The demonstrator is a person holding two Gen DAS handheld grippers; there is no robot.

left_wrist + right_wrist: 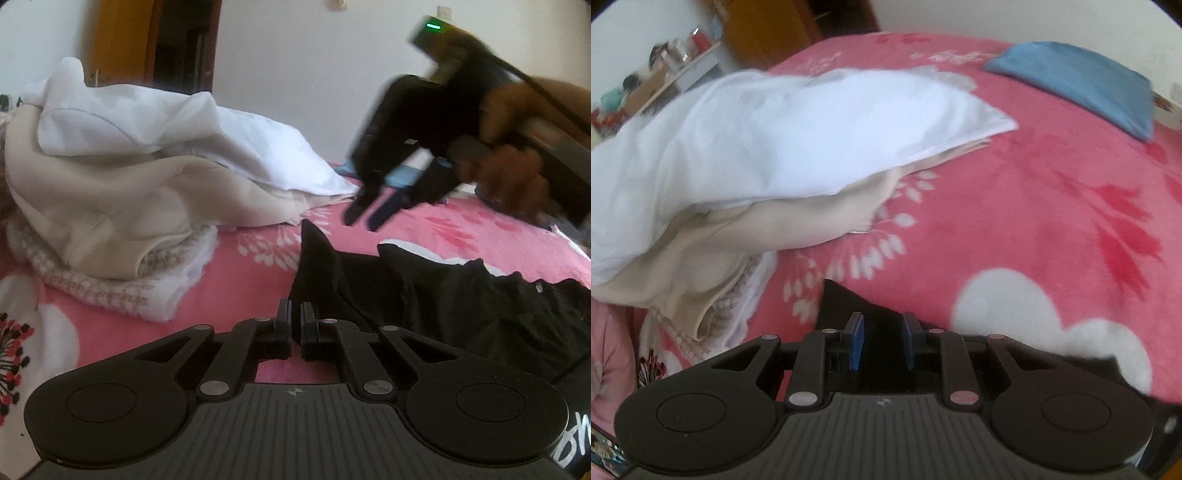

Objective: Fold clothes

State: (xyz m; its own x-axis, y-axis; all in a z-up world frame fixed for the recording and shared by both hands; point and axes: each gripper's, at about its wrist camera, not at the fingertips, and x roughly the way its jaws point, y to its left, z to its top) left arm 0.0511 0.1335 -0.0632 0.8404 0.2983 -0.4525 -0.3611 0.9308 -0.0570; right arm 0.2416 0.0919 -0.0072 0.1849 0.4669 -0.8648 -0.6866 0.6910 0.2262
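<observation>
Here, left gripper clamped on black garment edge, right gripper agape above.

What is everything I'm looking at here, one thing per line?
Black garment: one, black, crumpled on the bedspread nearest the cameras.
White cloth: one, white, top of the pile.
Beige garment: one, beige, under the white cloth.
Checked fabric: one, white and tan, bottom of the pile.
Blue cloth: one, blue, far corner of the bed.
Bedspread: one, pink with flowers, under everything.
Left hand-held gripper: black, shut, at the black garment's edge.
Right hand-held gripper: black, blue pads apart, above the black garment.
Hand: one, holding the right hand-held gripper.
</observation>
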